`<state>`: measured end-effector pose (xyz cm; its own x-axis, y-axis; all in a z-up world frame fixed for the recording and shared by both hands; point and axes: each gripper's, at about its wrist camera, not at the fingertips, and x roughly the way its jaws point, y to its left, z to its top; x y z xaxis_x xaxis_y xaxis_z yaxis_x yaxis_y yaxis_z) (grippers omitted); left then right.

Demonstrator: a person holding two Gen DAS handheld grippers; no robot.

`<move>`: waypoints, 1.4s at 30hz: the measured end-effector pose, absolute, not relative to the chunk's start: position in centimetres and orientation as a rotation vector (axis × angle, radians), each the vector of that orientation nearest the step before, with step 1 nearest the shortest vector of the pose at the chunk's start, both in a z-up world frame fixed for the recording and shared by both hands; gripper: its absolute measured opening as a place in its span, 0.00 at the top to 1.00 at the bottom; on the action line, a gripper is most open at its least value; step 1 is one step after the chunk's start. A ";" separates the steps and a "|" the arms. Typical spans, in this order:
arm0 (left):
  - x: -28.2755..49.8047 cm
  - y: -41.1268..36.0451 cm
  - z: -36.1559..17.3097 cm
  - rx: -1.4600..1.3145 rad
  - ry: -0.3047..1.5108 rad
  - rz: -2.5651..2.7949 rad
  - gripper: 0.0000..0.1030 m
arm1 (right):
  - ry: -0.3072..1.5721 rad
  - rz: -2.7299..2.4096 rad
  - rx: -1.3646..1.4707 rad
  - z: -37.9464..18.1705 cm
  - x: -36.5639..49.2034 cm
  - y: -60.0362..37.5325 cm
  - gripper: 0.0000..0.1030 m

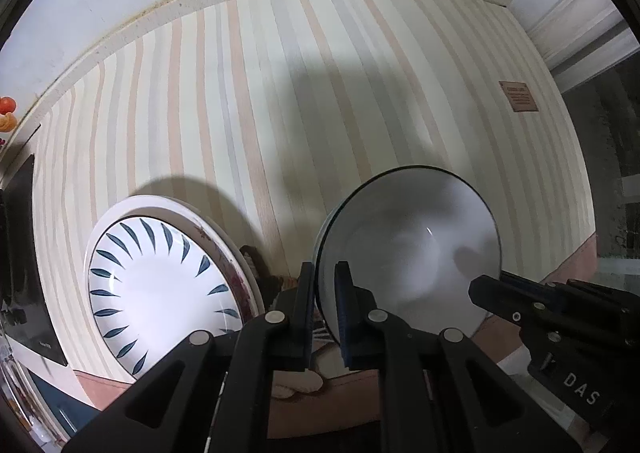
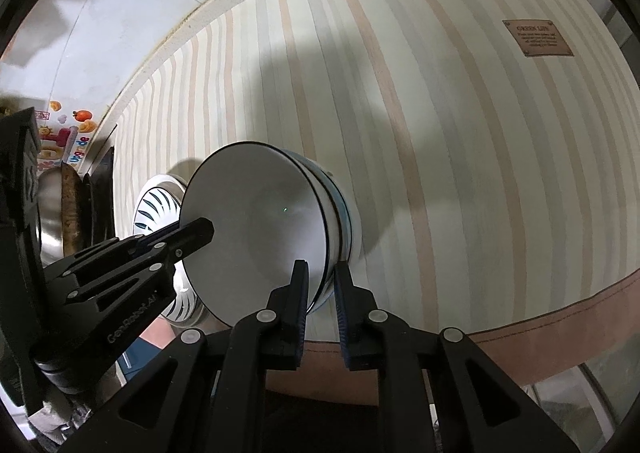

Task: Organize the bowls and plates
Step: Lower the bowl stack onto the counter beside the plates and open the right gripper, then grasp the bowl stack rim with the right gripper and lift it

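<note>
A white bowl with a dark rim is held between both grippers above the striped tablecloth. My left gripper is shut on its near-left rim. My right gripper is shut on its opposite rim; it shows in the left wrist view at the bowl's right edge. In the right wrist view the bowl is tilted, with a blue band on its outer wall. A stack of plates, the top one white with blue leaf marks, lies on the table left of the bowl.
The striped tablecloth covers the table back to a white wall. A brown label is sewn on the cloth at the far right. A dark tray and a metal pot stand at the left edge.
</note>
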<state>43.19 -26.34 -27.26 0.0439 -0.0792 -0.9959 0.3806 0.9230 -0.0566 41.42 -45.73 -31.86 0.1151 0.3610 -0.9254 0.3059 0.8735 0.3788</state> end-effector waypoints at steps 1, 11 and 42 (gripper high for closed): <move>43.0 -26.3 -26.8 0.247 1.479 -0.358 0.92 | 1.477 0.042 0.550 -31.6 41.3 -45.6 0.84; 39.5 -24.7 -19.8 0.237 1.358 -0.401 0.87 | 1.368 0.028 0.417 -25.0 38.7 -43.7 0.66; 36.3 -19.2 -12.0 0.086 1.255 -0.417 0.14 | 1.188 -0.065 0.315 -13.1 31.9 -40.8 0.10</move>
<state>36.26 -19.25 -12.05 0.2460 -0.2589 -0.9341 0.3515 0.9219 -0.1629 31.89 -40.79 -13.08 0.3774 0.1149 -0.9189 0.2139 0.9546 0.2072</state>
